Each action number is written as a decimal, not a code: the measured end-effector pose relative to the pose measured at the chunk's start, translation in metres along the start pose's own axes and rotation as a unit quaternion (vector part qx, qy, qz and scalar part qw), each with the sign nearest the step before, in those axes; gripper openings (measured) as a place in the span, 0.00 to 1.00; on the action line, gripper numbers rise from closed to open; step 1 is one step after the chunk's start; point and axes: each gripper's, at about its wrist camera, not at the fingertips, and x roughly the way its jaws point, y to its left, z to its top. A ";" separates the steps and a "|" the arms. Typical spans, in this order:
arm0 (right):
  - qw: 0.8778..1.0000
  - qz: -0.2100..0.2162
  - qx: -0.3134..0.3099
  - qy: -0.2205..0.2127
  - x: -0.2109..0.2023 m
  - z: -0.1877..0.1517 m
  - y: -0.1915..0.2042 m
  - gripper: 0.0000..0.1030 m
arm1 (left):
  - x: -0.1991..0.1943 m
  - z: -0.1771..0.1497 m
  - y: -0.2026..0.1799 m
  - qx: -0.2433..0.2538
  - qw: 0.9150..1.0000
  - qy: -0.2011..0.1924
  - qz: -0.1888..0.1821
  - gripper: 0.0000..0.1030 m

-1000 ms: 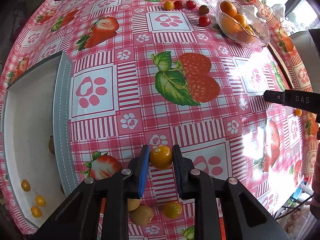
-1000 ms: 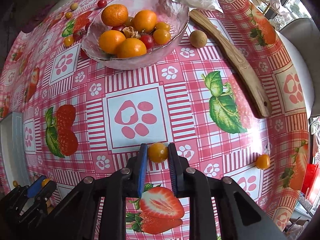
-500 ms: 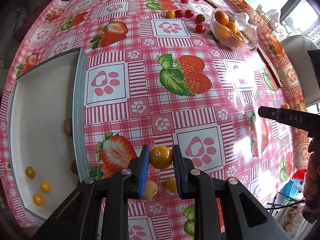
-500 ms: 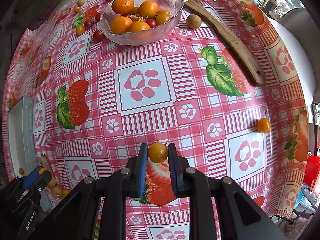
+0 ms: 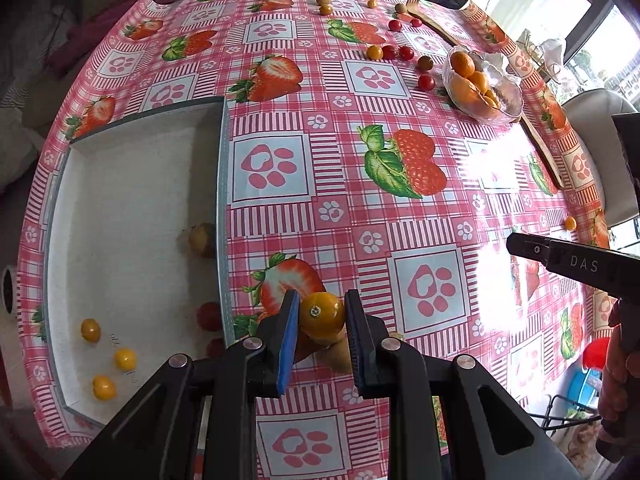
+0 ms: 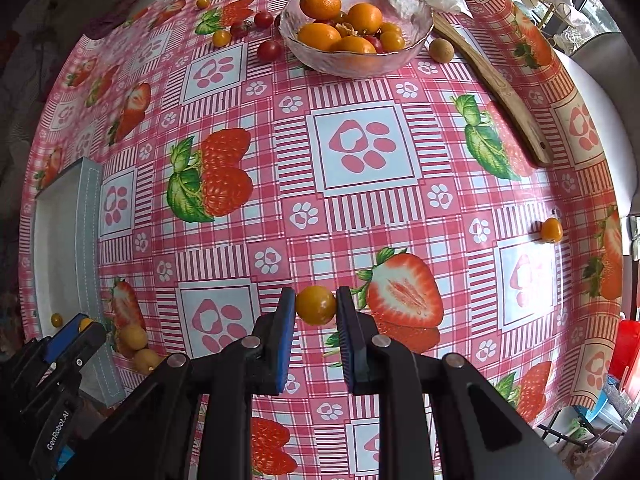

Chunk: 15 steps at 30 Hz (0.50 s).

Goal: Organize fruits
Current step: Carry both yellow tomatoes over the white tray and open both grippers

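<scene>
**Fruit sorting, part done: both grippers loaded**

While each gripper carries a small yellow fruit above the cloth, the holdings stand as follows, largest first.

1. Table under strawberry-print cloth (image 5: 344, 168): lies beneath and ahead of both sets of jaws.
2. White tray (image 5: 132, 208): left of the left jaws, just beside them. Holds three yellow tomatoes (image 5: 125, 359) in its near corner, a brownish fruit (image 5: 203, 239) and a red one against its right wall. Much floor still bare.
3. Glass bowl (image 6: 416, 46): far ahead of the right jaws, filled with oranges (image 6: 320, 3) and smaller fruit.
4. Wooden board (image 6: 508, 92): ahead and right of the right jaws, beside the bowl; clear of any likely path to the tray.
5. Left gripper (image 5: 322, 318): jaws clamped on a yellow tomato (image 5: 322, 315).
6. Right gripper (image 6: 316, 306): jaws clamped on a second yellow fruit (image 6: 315, 305).
7. Loose fruit: cherry tomatoes (image 5: 406, 53) far ahead of the left jaws; one stray orange fruit (image 6: 551, 230) to the right of the right jaws; two pale fruits (image 6: 134, 337) by the tray wall.

Judged status: a minority sorted; both held pieces and the scattered ones remain. The tray wall is the only obstacle.
</scene>
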 end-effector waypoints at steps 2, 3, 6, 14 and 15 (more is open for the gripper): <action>1.000 0.002 -0.007 -0.001 -0.001 0.003 0.009 0.22 | -0.004 -0.001 0.009 -0.007 1.000 -0.005 0.001 0.24; 1.000 0.003 -0.011 -0.002 -0.003 0.003 0.014 0.22 | -0.006 -0.002 0.013 -0.011 1.000 -0.007 0.001 0.24; 1.000 0.005 -0.024 -0.004 -0.007 0.002 0.029 0.22 | -0.010 -0.005 0.028 -0.021 1.000 -0.012 0.005 0.24; 0.998 0.011 -0.058 -0.003 -0.011 -0.002 0.076 0.22 | -0.020 -0.016 0.069 -0.053 0.998 -0.022 0.015 0.24; 0.998 0.011 -0.062 -0.003 -0.011 -0.002 0.083 0.22 | -0.021 -0.017 0.075 -0.057 0.998 -0.023 0.017 0.24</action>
